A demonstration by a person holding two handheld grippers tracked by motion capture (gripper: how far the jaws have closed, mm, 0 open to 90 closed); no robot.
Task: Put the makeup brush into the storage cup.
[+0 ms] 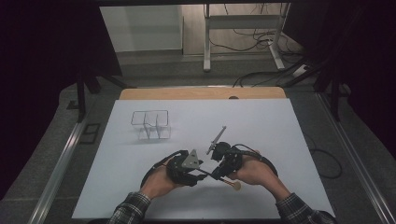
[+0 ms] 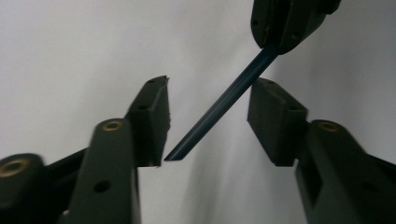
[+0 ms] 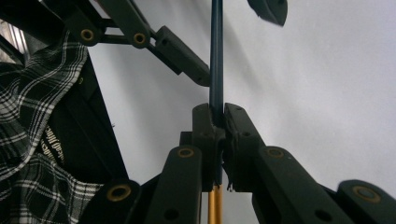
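Observation:
A thin stick with a dark blue shaft [image 3: 216, 56] and a gold rear part [image 3: 215, 205] sits clamped in my right gripper [image 3: 218, 109], whose jaws are shut on it. From above, the stick's tan round end [image 1: 237, 185] pokes out toward the table's near edge beside the right gripper [image 1: 215, 176]. The blue shaft [image 2: 219, 105] runs slantwise between the spread jaws of my left gripper [image 2: 210, 86] without touching either pad, its free tip close to the left-hand jaw. The left gripper [image 1: 204, 172] stands open, facing the right one nose to nose.
A small wire rack [image 1: 150, 123] stands at the back left of the white sheet [image 1: 280, 140] covering the table. Behind it lie a wooden table edge [image 1: 201, 93], a metal stand and cables on the floor. Both forearms in plaid sleeves [image 1: 130, 207] come in from the bottom.

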